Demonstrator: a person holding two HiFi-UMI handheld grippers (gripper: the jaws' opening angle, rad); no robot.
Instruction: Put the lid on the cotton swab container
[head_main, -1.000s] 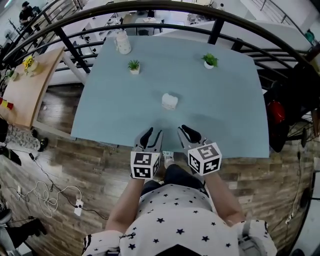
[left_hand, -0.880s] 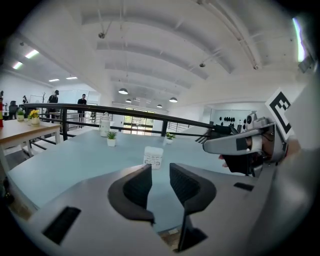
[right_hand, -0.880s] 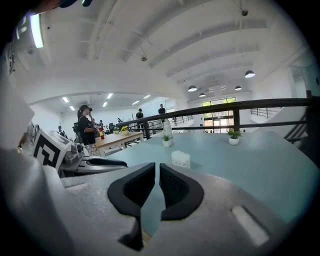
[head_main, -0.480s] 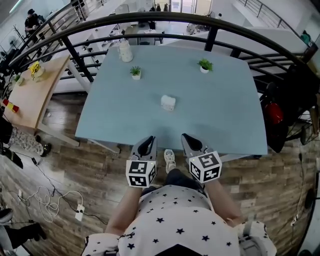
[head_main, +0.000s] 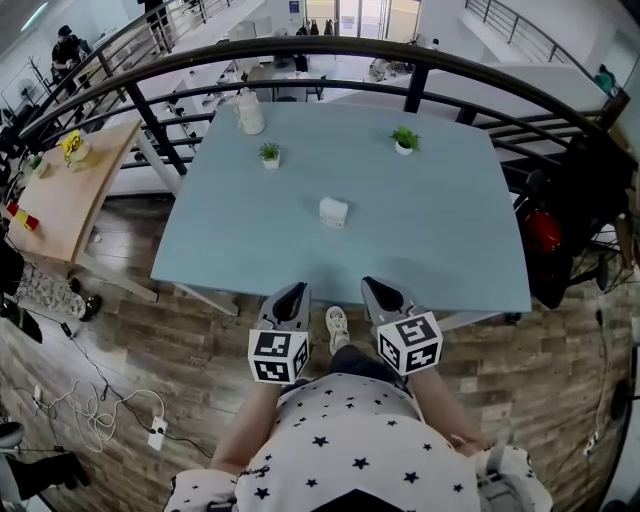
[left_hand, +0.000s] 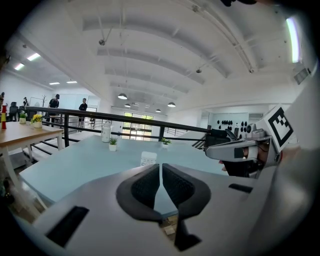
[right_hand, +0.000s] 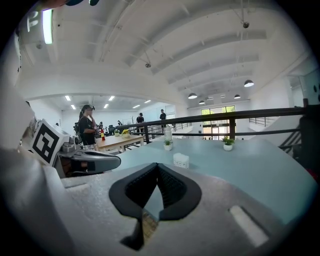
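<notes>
The white cotton swab container stands alone in the middle of the light blue table; I cannot make out a separate lid. It also shows beyond both sets of jaws, as the container and the container. My left gripper hangs over the wooden floor just short of the table's front edge. Its jaws have just been closing and now meet at the tips, with nothing between them. My right gripper is level with it on the right, shut and empty. The left gripper and the right gripper both point toward the container.
Two small potted plants and a white jar stand at the table's far side. A black railing curves behind it. A wooden table lies at the left, and a shoe shows between the grippers.
Both grippers have drawn back from over the table's front edge toward the person. Their jaws, open a second ago, have closed on nothing.
</notes>
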